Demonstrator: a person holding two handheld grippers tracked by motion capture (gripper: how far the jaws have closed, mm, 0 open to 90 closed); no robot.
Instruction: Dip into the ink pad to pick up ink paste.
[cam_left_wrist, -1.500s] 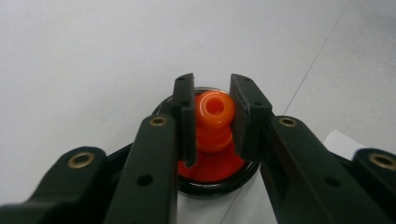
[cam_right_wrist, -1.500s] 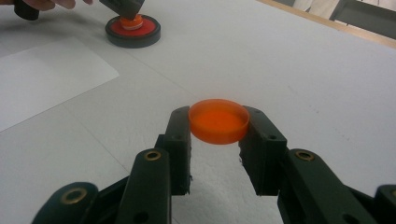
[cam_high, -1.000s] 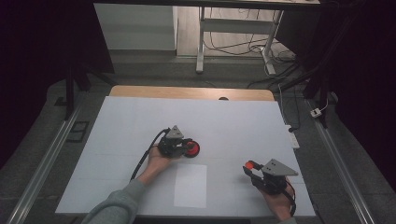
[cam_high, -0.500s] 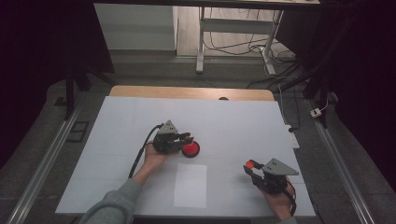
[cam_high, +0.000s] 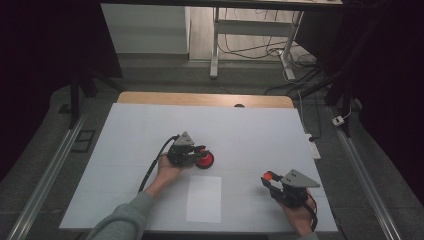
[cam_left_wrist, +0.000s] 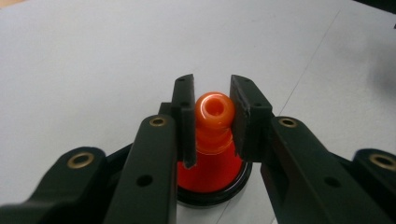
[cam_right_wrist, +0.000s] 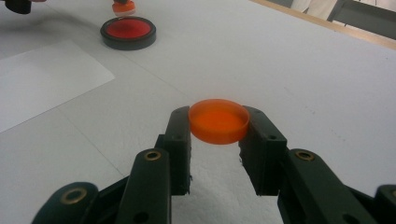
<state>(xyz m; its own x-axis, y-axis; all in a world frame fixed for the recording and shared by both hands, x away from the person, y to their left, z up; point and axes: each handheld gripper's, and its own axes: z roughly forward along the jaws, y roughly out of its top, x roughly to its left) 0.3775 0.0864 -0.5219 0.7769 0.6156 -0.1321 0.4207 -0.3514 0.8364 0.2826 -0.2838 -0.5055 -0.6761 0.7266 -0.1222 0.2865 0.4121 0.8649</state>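
An orange knobbed piece (cam_left_wrist: 214, 114) with a hollow round top sits clamped between the two black pads of the left gripper (cam_high: 199, 151), held just above a round black-rimmed red dish (cam_right_wrist: 128, 31) that lies near the middle of the white table (cam_high: 260, 130). In the left gripper view the piece's ribbed neck widens downward toward the dish (cam_left_wrist: 210, 175) below it. In the right gripper view, the piece (cam_right_wrist: 123, 6) hangs clear of the dish, apart from its red inside.

Well apart, toward the near right of the table, the right gripper (cam_high: 268, 178) grasps a shallow orange cap (cam_right_wrist: 218, 120) by its rim, open side up, lifted off the surface. A sheet of white paper (cam_high: 204, 198) lies flat between the two hands, near the table's front edge.
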